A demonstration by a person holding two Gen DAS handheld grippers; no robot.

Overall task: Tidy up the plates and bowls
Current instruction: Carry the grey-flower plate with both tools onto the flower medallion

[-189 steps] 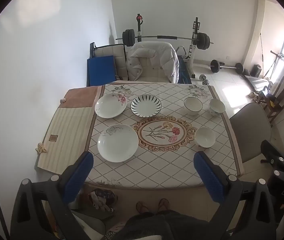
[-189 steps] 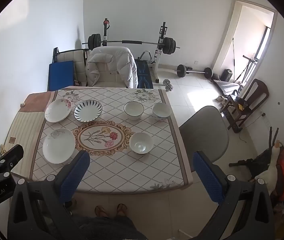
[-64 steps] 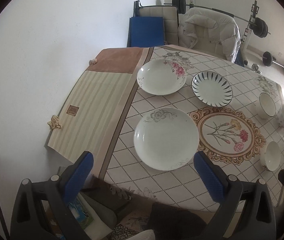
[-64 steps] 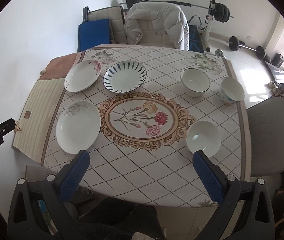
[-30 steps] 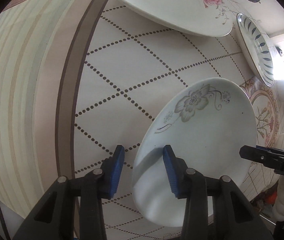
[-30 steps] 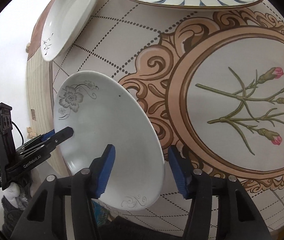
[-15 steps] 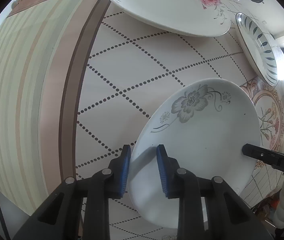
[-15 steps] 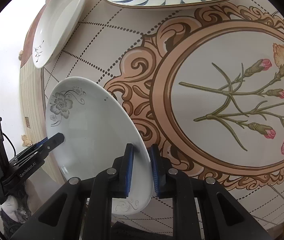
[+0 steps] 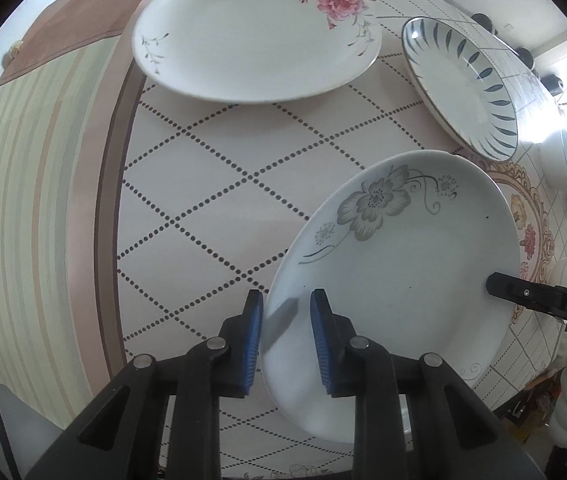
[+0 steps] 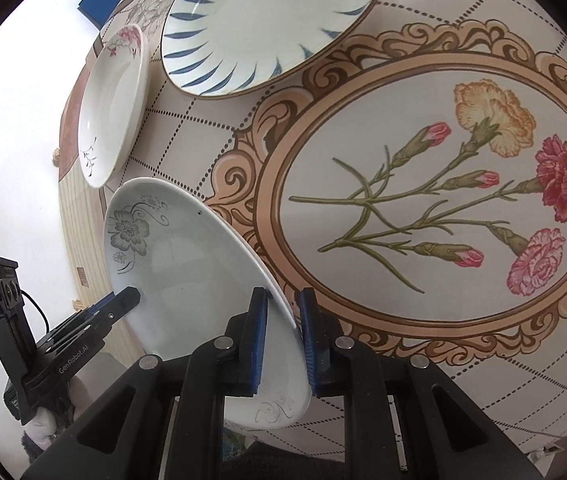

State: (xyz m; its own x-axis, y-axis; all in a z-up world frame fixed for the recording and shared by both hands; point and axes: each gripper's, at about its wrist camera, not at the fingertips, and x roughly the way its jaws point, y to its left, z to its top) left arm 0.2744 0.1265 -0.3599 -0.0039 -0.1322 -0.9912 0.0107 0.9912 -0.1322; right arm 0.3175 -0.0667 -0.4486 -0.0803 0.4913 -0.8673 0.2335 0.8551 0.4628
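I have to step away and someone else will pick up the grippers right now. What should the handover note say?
Left gripper: shut on the near-left rim of the grey-flower plate.
Right gripper: shut on the opposite rim of the same plate, so it is held by both and tilted off the tablecloth.
Pink-rose plate and blue-striped plate lie separate on the table further back. A white bowl shows at the far right edge.
Done: one plate gripped and lifted.
Left: nothing is stacked yet; probably set this plate on another, then gather the bowls.
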